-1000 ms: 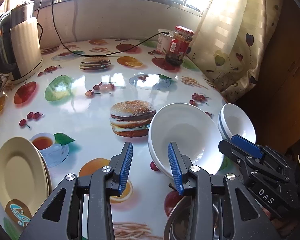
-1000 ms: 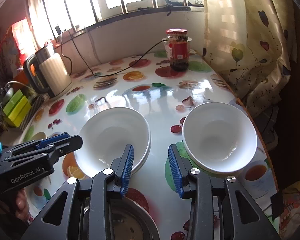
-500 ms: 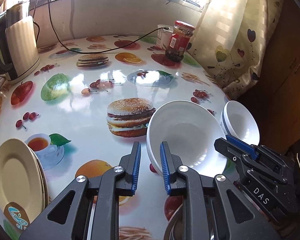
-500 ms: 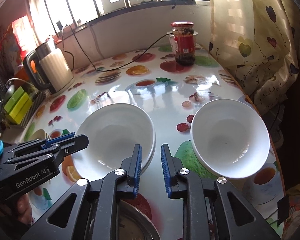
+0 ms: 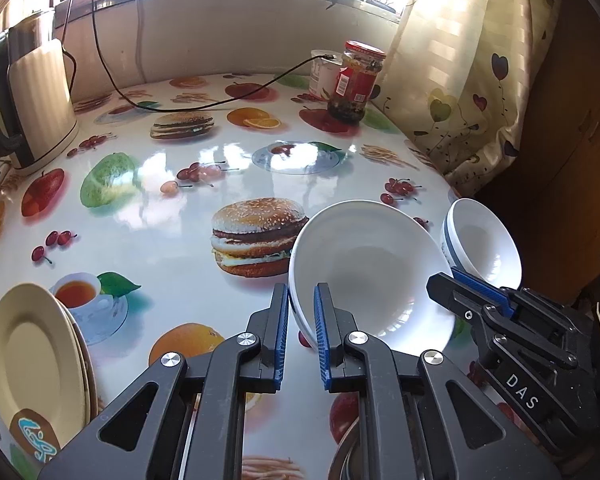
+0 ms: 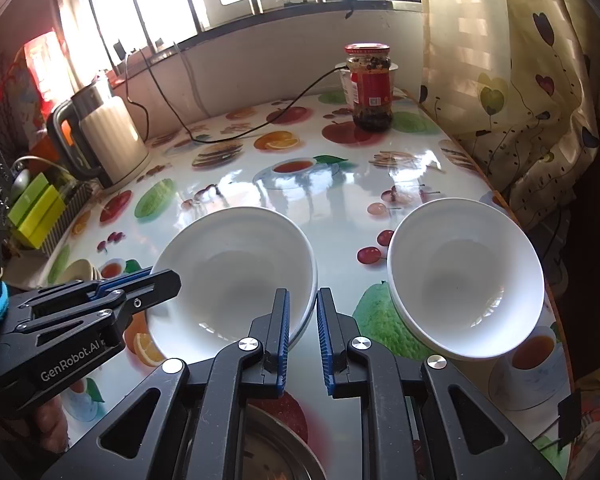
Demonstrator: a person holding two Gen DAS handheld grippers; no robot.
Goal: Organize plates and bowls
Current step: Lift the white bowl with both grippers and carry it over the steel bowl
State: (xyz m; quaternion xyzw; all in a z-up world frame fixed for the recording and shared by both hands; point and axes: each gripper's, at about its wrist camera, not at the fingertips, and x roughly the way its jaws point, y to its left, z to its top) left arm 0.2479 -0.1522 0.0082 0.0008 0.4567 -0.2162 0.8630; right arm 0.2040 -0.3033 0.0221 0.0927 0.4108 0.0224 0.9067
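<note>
A wide white bowl (image 5: 370,276) sits tilted near the table's front, on another white dish under it. My left gripper (image 5: 301,322) is shut on its near left rim, one finger inside and one outside. My right gripper (image 6: 302,324) is shut on the same bowl (image 6: 232,272) at its near right rim. A second white bowl (image 6: 464,278) stands to the right near the table edge; it also shows in the left wrist view (image 5: 482,240). A stack of cream plates (image 5: 36,356) lies at the front left.
A kettle (image 5: 32,100) stands at the back left with a black cable (image 5: 204,104) across the table. A red-lidded jar (image 5: 356,80) and a white cup stand at the back right. A curtain (image 5: 464,80) hangs right. A steel dish (image 6: 280,452) lies under my grippers.
Both grippers have closed from open onto the wide bowl's rim, left and right. The bowl now sits tilted and slightly nearer.
</note>
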